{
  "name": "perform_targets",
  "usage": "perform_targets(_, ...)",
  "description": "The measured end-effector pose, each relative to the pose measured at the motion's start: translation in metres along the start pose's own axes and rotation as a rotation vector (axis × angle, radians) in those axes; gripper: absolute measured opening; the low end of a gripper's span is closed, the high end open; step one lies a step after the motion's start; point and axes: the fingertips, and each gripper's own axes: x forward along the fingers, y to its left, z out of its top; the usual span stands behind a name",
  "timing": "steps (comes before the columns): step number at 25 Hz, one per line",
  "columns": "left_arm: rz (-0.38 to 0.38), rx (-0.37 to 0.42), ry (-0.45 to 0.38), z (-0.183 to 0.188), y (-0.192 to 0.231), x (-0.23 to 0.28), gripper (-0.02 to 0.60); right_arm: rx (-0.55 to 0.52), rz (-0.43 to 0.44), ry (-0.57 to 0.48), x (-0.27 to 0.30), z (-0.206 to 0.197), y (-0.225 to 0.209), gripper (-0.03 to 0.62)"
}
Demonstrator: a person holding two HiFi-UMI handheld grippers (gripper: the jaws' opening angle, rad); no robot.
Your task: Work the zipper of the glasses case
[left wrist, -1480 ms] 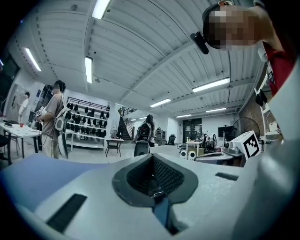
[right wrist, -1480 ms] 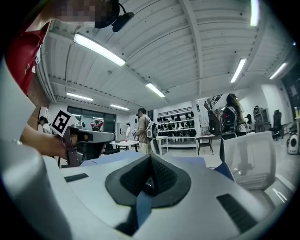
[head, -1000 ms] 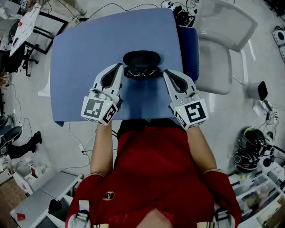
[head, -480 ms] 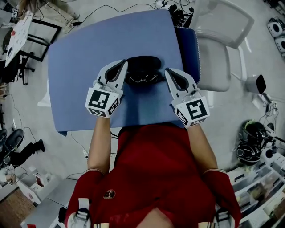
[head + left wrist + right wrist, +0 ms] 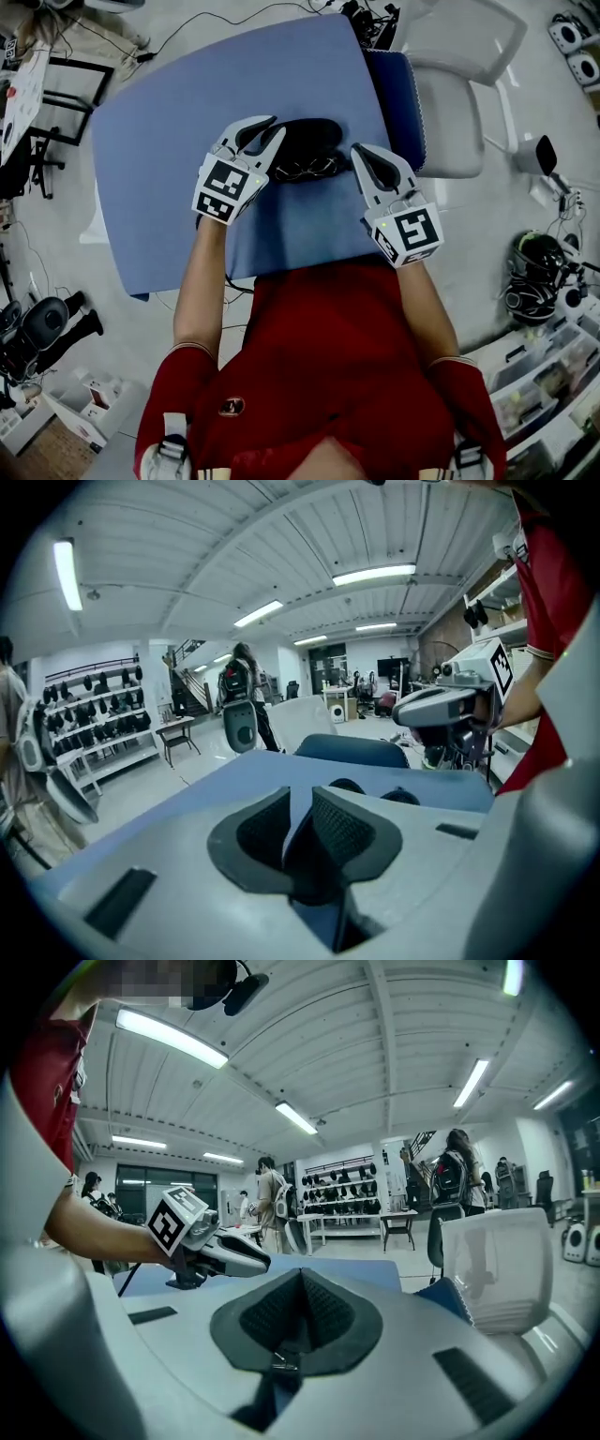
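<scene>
The black glasses case (image 5: 311, 139) lies open on the blue table (image 5: 187, 122), with glasses (image 5: 307, 170) showing in its near half. My left gripper (image 5: 267, 129) reaches over the case's left end. Its jaws have just been opening and stand a little apart, with only the table showing in the gap. In the left gripper view (image 5: 300, 794) two dark humps of the case (image 5: 349, 786) rise just beyond the pads. My right gripper (image 5: 360, 152) sits at the case's right end. Its pads (image 5: 302, 1279) are pressed together, and no part of the case shows between them.
A white chair (image 5: 455, 103) and a dark blue seat (image 5: 405, 103) stand against the table's right edge. Cables and gear lie on the floor around. Each gripper shows in the other's view: the right gripper (image 5: 441, 705), the left gripper (image 5: 225, 1255). People stand far off in the room.
My left gripper has moved forward and to the right over the case's left end, and has rolled. The right gripper has barely shifted. The case lies as before.
</scene>
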Motion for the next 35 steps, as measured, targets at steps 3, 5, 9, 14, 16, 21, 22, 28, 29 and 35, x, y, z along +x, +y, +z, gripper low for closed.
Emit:
perform_targets(3, -0.061, 0.041, 0.059, -0.010, -0.001, 0.013, 0.086, -0.002, -0.019, 0.004, 0.000, -0.002, -0.003, -0.002)
perform_targets(5, -0.096, 0.065, 0.093, -0.015, -0.003, 0.021, 0.098, 0.002, -0.034, 0.010, -0.002, -0.005, -0.005, -0.002)
perform_targets(9, -0.161, 0.105, 0.165, -0.029, -0.005, 0.036, 0.110, 0.003, -0.051, 0.023, -0.003, -0.010, -0.007, -0.002)
perform_targets(14, -0.232, 0.139, 0.236, -0.038, -0.010, 0.049, 0.112, 0.003, -0.056, 0.037, -0.006, -0.014, -0.006, -0.002)
perform_targets(16, -0.252, 0.151, 0.260, -0.043, -0.011, 0.054, 0.112, 0.000, -0.053, 0.042, -0.006, -0.017, -0.006, -0.002)
perform_targets(21, -0.268, 0.165, 0.273, -0.048, -0.011, 0.061, 0.102, 0.005, -0.059, 0.058, -0.005, -0.022, -0.006, -0.002)
perform_targets(22, -0.270, 0.167, 0.271, -0.048, -0.011, 0.062, 0.094, 0.006, -0.059, 0.061, -0.005, -0.023, -0.006, -0.002)
perform_targets(28, -0.252, 0.206, 0.257, -0.043, -0.013, 0.056, 0.058, 0.005, -0.058, 0.067, -0.007, -0.026, -0.003, -0.002)
perform_targets(29, -0.247, 0.213, 0.250, -0.041, -0.015, 0.055, 0.058, 0.005, -0.058, 0.068, -0.008, -0.026, -0.004, -0.002)
perform_targets(35, -0.235, 0.275, 0.205, -0.031, -0.028, 0.044, 0.058, 0.007, -0.057, 0.069, -0.011, -0.029, -0.006, -0.002)
